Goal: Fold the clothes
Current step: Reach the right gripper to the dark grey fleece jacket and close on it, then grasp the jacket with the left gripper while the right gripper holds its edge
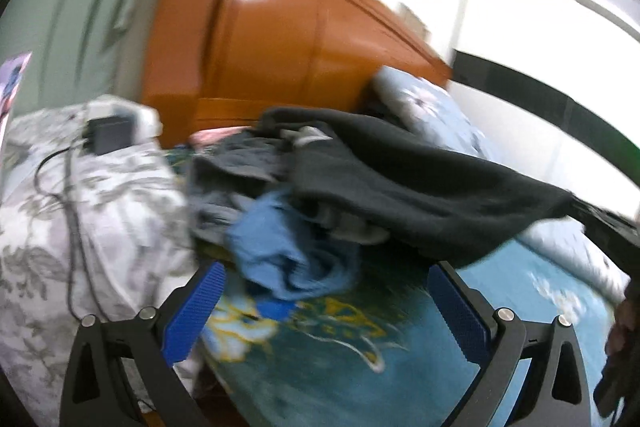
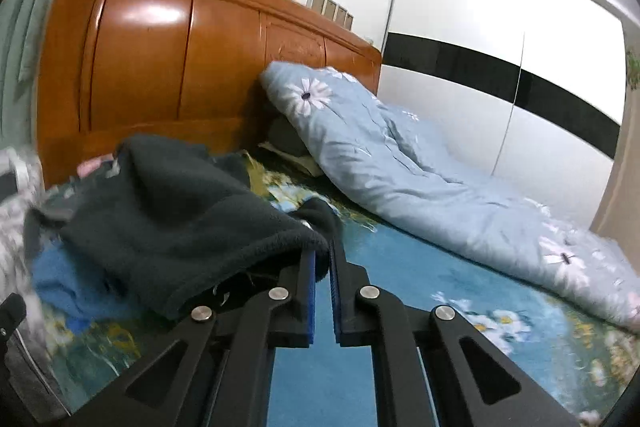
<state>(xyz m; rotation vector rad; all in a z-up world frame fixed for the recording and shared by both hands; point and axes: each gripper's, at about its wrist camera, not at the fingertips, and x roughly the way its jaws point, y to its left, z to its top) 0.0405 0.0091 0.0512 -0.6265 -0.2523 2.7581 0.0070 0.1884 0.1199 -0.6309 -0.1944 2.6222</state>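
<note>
A dark grey fleece garment (image 2: 172,211) is lifted off a heap of clothes on the bed. My right gripper (image 2: 322,251) is shut on its edge, and the cloth drapes over the left finger. In the left wrist view the same fleece (image 1: 400,179) stretches to the right, above a crumpled blue garment (image 1: 288,251) and a grey one (image 1: 236,163). My left gripper (image 1: 324,287) stands open just short of the blue garment, with nothing between its blue pads (image 1: 196,311).
A teal flowered bedsheet (image 2: 400,267) covers the bed. A pale blue flowered quilt (image 2: 400,163) lies bunched along the right side, a grey patterned quilt (image 1: 80,211) with a black charger and cable on the left. An orange wooden headboard (image 2: 160,67) stands behind.
</note>
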